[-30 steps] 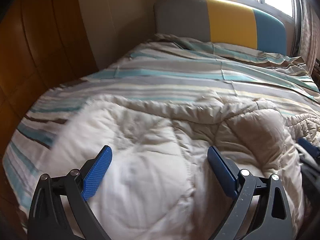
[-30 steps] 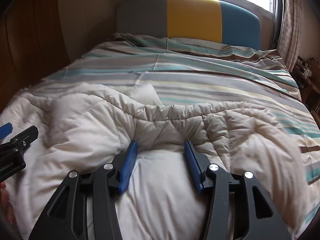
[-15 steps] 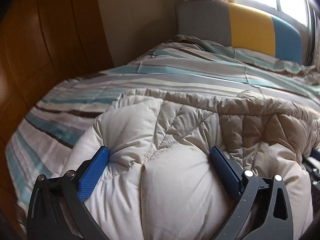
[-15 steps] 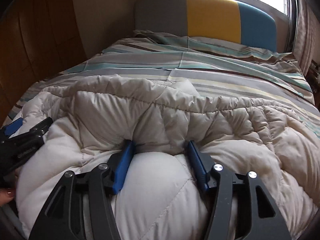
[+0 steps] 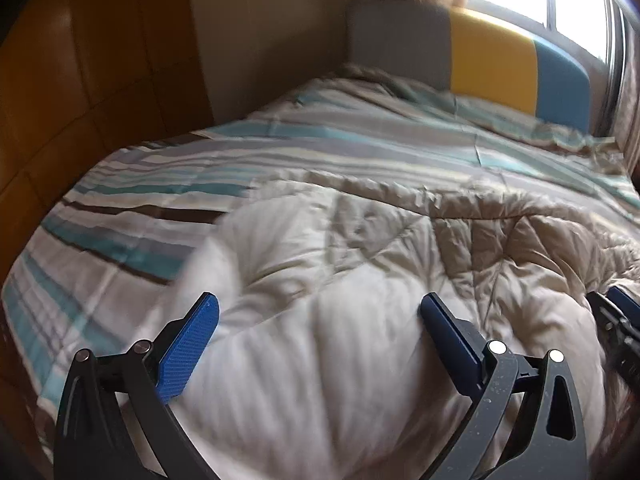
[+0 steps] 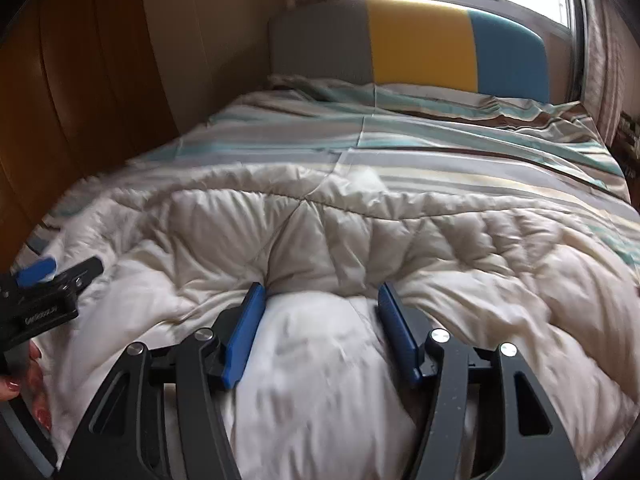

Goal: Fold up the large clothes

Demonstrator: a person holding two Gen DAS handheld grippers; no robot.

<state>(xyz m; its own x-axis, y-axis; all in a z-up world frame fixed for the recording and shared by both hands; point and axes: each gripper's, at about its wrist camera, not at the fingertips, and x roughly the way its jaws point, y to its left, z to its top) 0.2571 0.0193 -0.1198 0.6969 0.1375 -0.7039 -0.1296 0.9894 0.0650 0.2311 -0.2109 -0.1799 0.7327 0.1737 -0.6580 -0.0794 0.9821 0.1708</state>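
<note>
Left gripper (image 5: 320,312) gaped wide, jaws at 10 and 2 — right gripper (image 6: 320,292) was opening, angled downward.

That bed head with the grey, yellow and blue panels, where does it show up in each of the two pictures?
Left wrist view: the headboard sits at the upper right, under the window, partly blurred.
Right wrist view: the headboard is at top centre, all three panels plain to see.
Shared landmark: the cream quilted comforter bunched across the near end of the bed in both.
</note>
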